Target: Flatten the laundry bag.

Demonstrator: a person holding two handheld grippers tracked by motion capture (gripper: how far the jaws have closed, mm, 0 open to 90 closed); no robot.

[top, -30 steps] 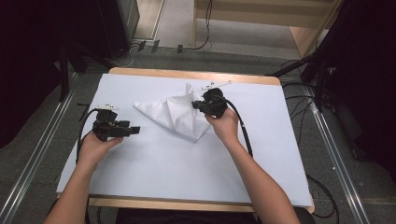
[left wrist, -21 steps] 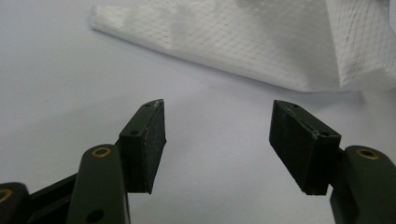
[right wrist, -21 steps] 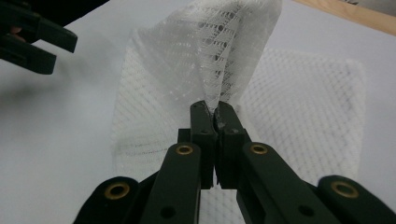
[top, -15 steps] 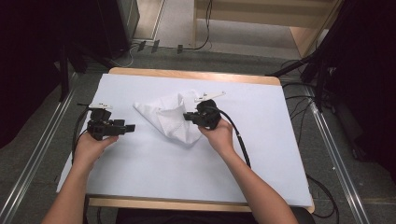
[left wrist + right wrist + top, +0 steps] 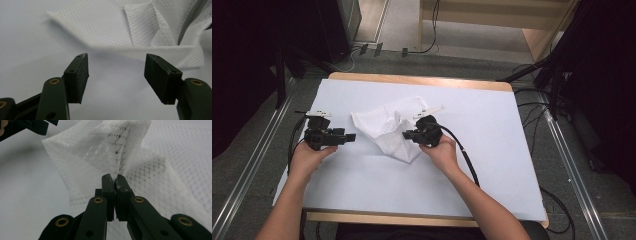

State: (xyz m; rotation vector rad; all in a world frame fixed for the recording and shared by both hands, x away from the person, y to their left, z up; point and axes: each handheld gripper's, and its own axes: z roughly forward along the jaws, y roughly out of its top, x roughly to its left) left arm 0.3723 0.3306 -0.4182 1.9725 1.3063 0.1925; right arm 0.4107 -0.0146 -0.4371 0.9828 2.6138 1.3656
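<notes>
White sheet covers the desk (image 5: 492, 165); wood edge shows at the far and near sides. Grey floor (image 5: 257, 150) around it, metal rails left and right, black cables trailing on both sides, dark equipment at the room's edges, a wooden frame (image 5: 532, 30) at the back.

One white mesh cloth (image 5: 387, 131) lies crumpled near the desk's middle, slightly left of centre. Nothing else sits on the sheet besides the two grippers and the hands holding them.

Right gripper (image 5: 408, 135): jaws fully closed, pinching a raised fold of the cloth at its right edge. In the right gripper view (image 5: 115, 180) the fabric rises straight up out of the clamped tips. The cloth itself blocks the view past the jaws.

Left gripper (image 5: 351, 136): jaws wide apart, holding nothing, just left of the cloth. In the left gripper view (image 5: 116, 63) the cloth's near folded edge lies just beyond the tips; probably not touching, but the blur makes it hard to confirm.

Count: one cloth, two grippers, two hands.
</notes>
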